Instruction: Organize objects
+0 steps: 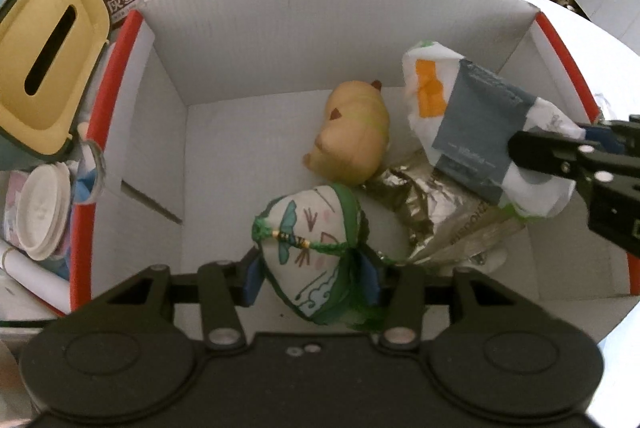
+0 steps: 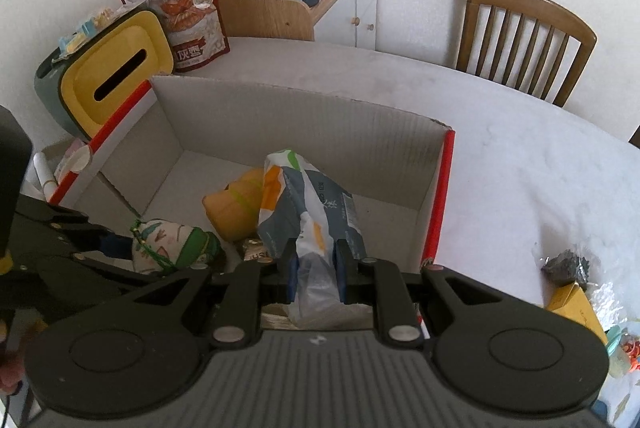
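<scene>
Box [image 1: 280, 39] on white table [image 2: 520, 155]; left claw [image 1: 312, 278] grips pouch [image 1: 312, 248], right claw [image 2: 316, 270] grips packet [image 2: 296, 203]

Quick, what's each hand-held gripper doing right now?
Left hand-held gripper: closed on the cloth pouch.
Right hand-held gripper: closed on the snack packet.

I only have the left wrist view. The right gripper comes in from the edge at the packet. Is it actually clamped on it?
Observer: Yes. The right gripper is pinched shut on the packet's white plastic end.
Operator: Anything left outside the box on that side?
Observer: A small yellow carton lies on the table, right of the box.
Operator: Anything else there?
Observer: A dark crumpled lump sits just behind the carton.
</scene>
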The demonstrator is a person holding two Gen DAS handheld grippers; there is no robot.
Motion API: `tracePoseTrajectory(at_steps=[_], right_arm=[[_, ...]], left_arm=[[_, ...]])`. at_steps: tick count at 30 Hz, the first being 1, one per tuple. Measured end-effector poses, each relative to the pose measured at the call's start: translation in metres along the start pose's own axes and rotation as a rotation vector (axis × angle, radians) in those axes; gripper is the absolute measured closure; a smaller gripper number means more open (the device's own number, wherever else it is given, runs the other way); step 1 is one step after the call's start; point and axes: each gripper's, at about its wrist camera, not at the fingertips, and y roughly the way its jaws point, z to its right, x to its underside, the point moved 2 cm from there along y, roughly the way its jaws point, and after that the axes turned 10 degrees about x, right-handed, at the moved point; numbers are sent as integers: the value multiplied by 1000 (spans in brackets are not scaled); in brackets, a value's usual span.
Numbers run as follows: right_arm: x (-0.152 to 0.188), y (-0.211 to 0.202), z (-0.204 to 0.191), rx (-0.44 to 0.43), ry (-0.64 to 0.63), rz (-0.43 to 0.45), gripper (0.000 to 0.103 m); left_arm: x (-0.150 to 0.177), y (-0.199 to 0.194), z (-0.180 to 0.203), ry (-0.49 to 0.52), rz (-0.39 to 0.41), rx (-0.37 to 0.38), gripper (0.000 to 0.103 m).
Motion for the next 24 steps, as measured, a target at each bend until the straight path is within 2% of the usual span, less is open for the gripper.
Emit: tracePoseTrajectory(at_steps=[10,15,19,21,24], right_arm=[[6,-8,1,-18,8,1,84],[9,-14,-1,-7,-10,19,82],[10,-20,2,-5,9,34,76],[11,-24,4,-17,23,44,74],[12,-33,8,-31,34,60,74]], left_arm=[[-2,-3,1,-3,12,-4,51],[0,-12,5,-6,34,-3,39],[2,-21,9,-11,54,3,35],[3,-26,11,-10,67,3,27],[5,-36,13,-2,95,-5,25]])
